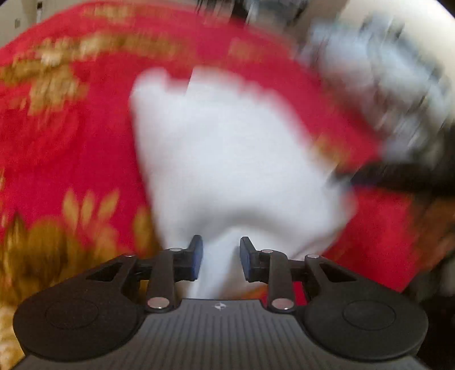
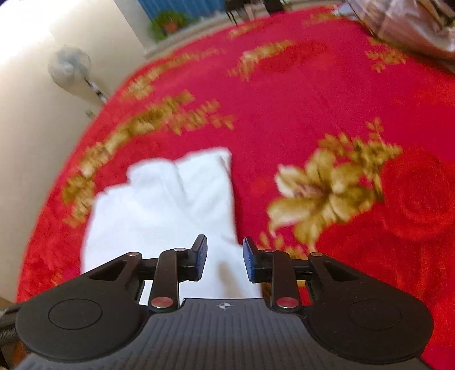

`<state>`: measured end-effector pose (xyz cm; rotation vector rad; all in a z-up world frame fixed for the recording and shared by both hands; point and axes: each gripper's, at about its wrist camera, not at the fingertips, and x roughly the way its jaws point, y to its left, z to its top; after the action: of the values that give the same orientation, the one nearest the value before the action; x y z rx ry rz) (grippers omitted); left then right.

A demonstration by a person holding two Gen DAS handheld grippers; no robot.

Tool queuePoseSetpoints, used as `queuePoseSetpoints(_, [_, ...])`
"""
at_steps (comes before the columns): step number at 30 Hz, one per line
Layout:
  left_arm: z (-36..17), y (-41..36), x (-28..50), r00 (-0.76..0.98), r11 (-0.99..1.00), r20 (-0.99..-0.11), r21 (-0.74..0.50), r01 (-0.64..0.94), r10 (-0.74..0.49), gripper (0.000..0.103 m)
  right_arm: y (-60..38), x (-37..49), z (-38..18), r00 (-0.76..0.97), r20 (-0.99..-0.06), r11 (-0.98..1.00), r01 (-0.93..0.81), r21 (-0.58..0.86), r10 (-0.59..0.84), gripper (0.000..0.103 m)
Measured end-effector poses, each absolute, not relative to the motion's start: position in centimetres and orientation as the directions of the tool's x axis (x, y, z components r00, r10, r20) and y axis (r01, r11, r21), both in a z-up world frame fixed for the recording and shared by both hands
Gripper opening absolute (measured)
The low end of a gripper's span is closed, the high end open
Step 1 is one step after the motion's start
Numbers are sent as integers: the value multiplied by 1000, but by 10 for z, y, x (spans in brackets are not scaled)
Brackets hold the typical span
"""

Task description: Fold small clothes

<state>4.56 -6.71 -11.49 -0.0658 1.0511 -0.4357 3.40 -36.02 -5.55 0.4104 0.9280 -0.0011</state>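
Observation:
A small white garment [image 1: 227, 148] lies on a red blanket with gold flowers [image 1: 71, 148]. It runs from the middle of the left wrist view down between my left gripper's [image 1: 221, 260] fingers. The jaws stand apart with the cloth in the gap, not pinched. In the right wrist view the same white garment [image 2: 170, 205] lies on the red blanket [image 2: 312, 99], and its near end passes between my right gripper's [image 2: 224, 260] open fingers. Both views are motion-blurred.
A blurred grey and white bundle [image 1: 378, 85] fills the upper right of the left wrist view. A plastic-wrapped pile [image 2: 406, 25] sits at the blanket's far right. A white wall [image 2: 34, 113] and a standing fan [image 2: 71, 65] lie past the blanket's left edge.

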Motion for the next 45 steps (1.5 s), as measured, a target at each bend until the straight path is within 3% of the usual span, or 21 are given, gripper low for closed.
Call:
queuePoseSetpoints(2, [-115, -65, 40, 437, 909, -817, -234, 345, -376, 26, -362, 34, -66, 572, -808, 927, 213, 310, 139, 29])
queuePoseSetpoints(7, [-90, -34, 63, 502, 888, -732, -388, 248, -460, 42, -362, 31, -73, 569, -805, 915, 212, 342, 169, 30])
queuePoseSetpoints(8, [-85, -29, 71, 531, 889, -716, -399, 224, -454, 49, -361, 30, -74, 566, -804, 914, 203, 352, 184, 32])
queuePoseSetpoints(10, [-79, -21, 93, 590, 905, -697, -394, 160, -408, 76, -358, 30, -76, 556, -806, 913, 192, 361, 202, 35])
queuePoseSetpoints(11, [-81, -18, 104, 596, 905, -697, -405, 132, -399, 78, -357, 31, -78, 550, -810, 913, 190, 360, 205, 35])
queuePoseSetpoints(19, [-134, -10, 172, 493, 791, -695, -611, -20, -524, 76, -357, 34, -82, 536, -819, 914, 192, 357, 207, 36])
queuePoseSetpoints(20, [-134, -13, 172, 505, 803, -697, -595, -12, -509, 72, -358, 34, -82, 536, -818, 912, 193, 361, 210, 36])
queuePoseSetpoints(22, [-130, -20, 169, 515, 837, -709, -546, 33, -482, 44, -357, 34, -83, 535, -819, 912, 197, 360, 207, 36])
queuePoseSetpoints(25, [-113, -21, 158, 533, 841, -684, -530, 105, -498, 34, -353, 34, -83, 544, -815, 917, 192, 350, 197, 35])
queuePoseSetpoints(30, [-68, 0, 142, 593, 866, -650, -465, 185, -476, 33, -336, 33, -80, 564, -791, 908, 163, 387, 236, 26])
queuePoseSetpoints(37, [-33, 96, 115, 642, 915, -679, -392, 93, -356, 34, -259, 38, -79, 541, -753, 890, 18, 456, 375, 12])
queuePoseSetpoints(39, [-36, 124, 111, 634, 923, -700, -379, 59, -328, 38, -236, 39, -78, 531, -743, 885, -29, 465, 408, 10])
queuePoseSetpoints(42, [-42, 159, 105, 620, 944, -746, -329, -22, -245, 41, -210, 39, -77, 525, -737, 888, -82, 453, 425, 9])
queuePoseSetpoints(45, [-30, 176, 78, 654, 958, -728, -286, -16, -206, 41, -200, 38, -80, 517, -750, 896, -80, 437, 412, 8])
